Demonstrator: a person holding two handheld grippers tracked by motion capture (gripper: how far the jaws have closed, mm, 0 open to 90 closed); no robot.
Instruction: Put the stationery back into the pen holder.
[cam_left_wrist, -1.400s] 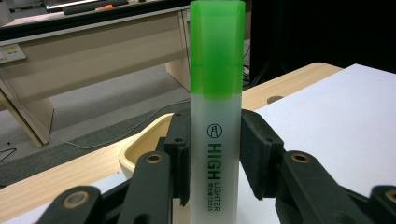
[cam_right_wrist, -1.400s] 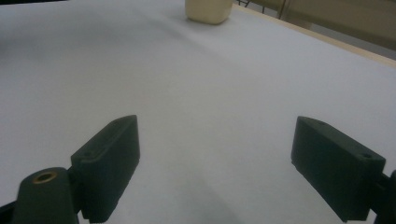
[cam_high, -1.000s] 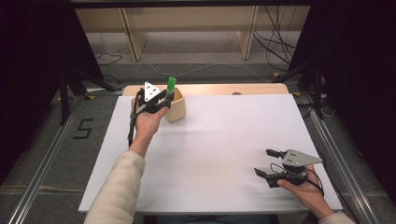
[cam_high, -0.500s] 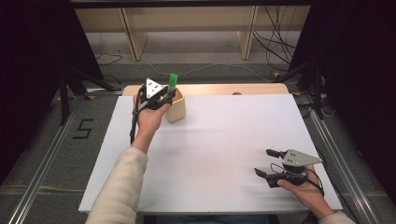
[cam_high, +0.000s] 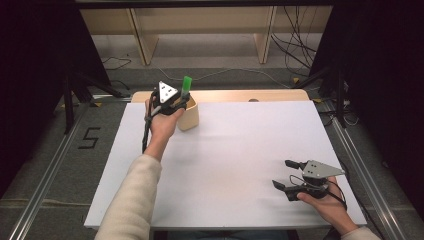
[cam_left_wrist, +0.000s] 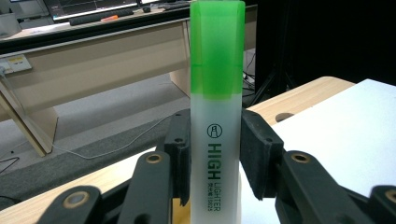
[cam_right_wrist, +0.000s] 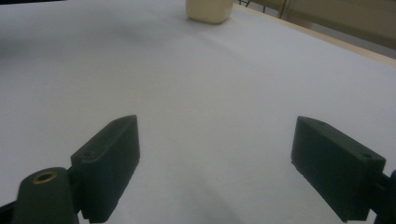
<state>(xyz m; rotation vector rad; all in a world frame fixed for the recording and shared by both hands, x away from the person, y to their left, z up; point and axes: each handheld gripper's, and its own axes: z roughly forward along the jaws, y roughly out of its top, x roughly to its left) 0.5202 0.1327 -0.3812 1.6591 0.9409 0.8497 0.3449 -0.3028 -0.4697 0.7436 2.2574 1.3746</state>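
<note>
A green-capped highlighter (cam_high: 187, 85) (cam_left_wrist: 217, 116) stands upright between the jaws of my left gripper (cam_high: 183, 102) (cam_left_wrist: 217, 161), which is shut on its pale barrel. It hangs just over a beige cup (cam_high: 190, 117) (cam_right_wrist: 209, 10) at the far left of the white table sheet (cam_high: 240, 150). Whether its lower end is inside the cup is hidden by the hand. My right gripper (cam_high: 283, 173) (cam_right_wrist: 215, 168) rests low over the sheet at the near right, jaws wide open with nothing between them.
A wooden table strip (cam_high: 225, 95) with a small hole (cam_high: 253, 100) runs along the sheet's far edge. Beyond it are wooden shelf legs (cam_high: 265, 35) and cables (cam_high: 295, 55) on the floor. Dark stands flank the table on both sides.
The left gripper with the highlighter has shifted slightly up and away over the cup. The right gripper has stayed still and open.
</note>
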